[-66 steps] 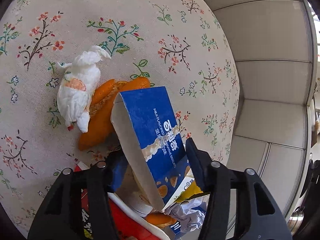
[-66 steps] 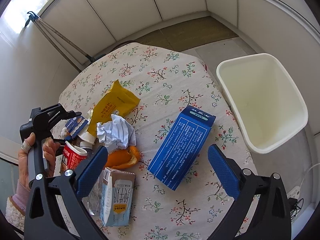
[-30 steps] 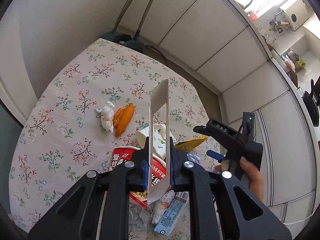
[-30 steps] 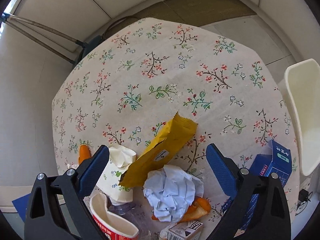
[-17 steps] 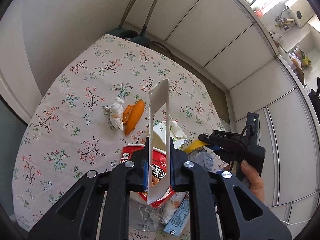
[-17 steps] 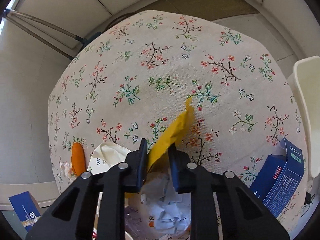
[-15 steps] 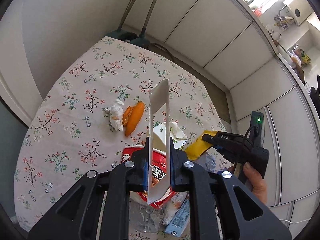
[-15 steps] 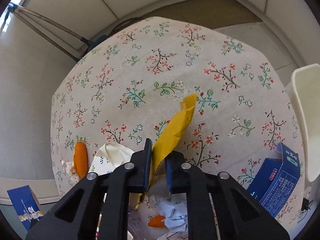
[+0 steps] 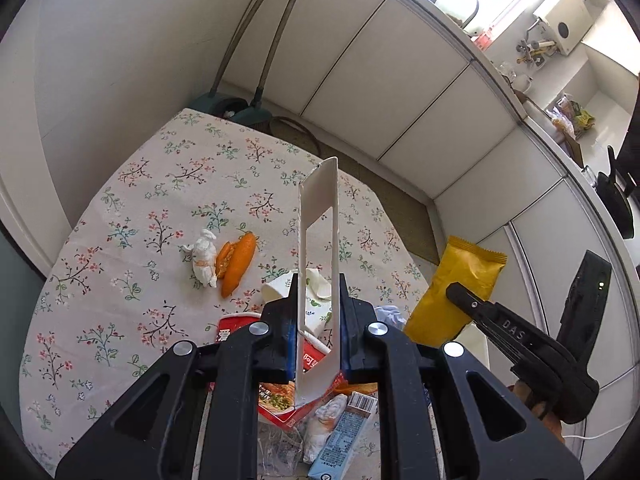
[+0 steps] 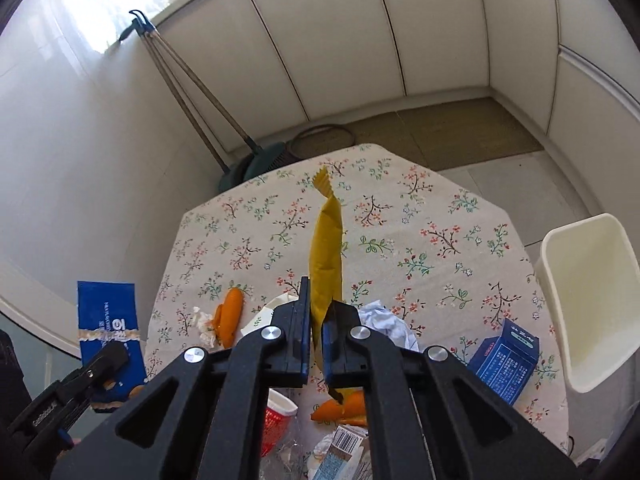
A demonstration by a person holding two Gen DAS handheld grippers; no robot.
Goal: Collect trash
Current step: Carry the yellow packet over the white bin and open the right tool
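Your own grippers hide much of the litter pile near you on the floral table. Your left gripper is clamped on one blue carton, seen edge-on from its own camera. Your right gripper pinches one yellow wrapper. A second blue box lies beside the white bin. Two orange peels show.

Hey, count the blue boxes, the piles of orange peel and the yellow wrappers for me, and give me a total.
Blue boxes: 2, the held blue box in the left gripper and the table blue box.
Orange peel piles: 2, the far peel and the near peel.
Yellow wrappers: 1, the yellow wrapper in the right gripper.
Total: 5
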